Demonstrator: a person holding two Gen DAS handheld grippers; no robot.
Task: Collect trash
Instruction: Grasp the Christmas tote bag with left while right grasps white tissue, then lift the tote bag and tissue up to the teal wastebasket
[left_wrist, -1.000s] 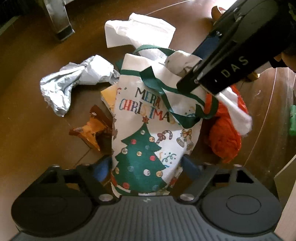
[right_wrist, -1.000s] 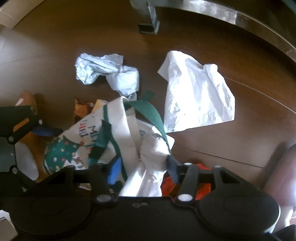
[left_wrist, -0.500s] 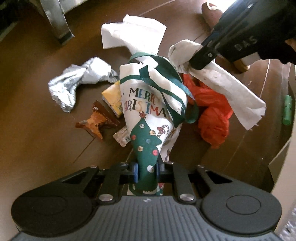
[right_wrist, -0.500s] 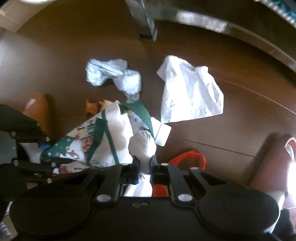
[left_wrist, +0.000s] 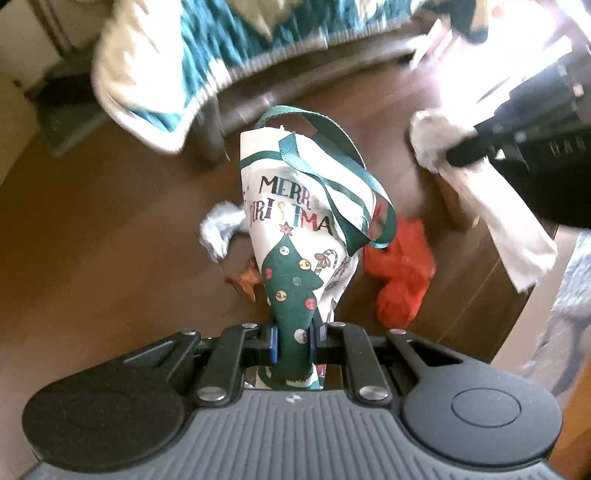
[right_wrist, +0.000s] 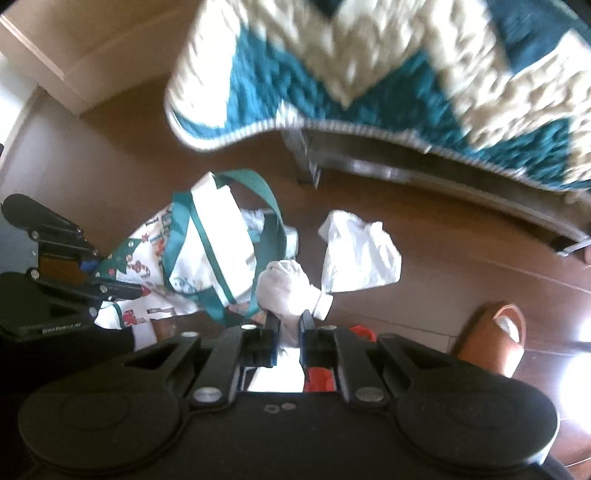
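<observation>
A white Christmas tote bag (left_wrist: 295, 221) with green handles hangs lifted off the floor, pinched at its lower part by my left gripper (left_wrist: 293, 338), which is shut on it. My right gripper (right_wrist: 286, 328) is shut on a crumpled white paper bag (right_wrist: 284, 280); that paper bag (left_wrist: 491, 206) shows to the right of the tote in the left wrist view. The tote (right_wrist: 199, 251) sits left of the right gripper. On the floor lie an orange-red plastic bag (left_wrist: 402, 273), a silver foil wrapper (left_wrist: 221, 229), a brown wrapper (left_wrist: 247, 282) and a white plastic bag (right_wrist: 358, 254).
A teal and cream blanket (right_wrist: 369, 66) hangs over a metal-framed bed or bench (right_wrist: 406, 170) above the dark wooden floor. A brown slipper (right_wrist: 495, 339) is at the right. A cardboard piece (left_wrist: 458, 206) stands behind the paper bag.
Both grippers have risen and tilted up, lifting the tote and the paper bag off the floor. The blanket and bed frame have come into view; a second ago both grippers were open.
</observation>
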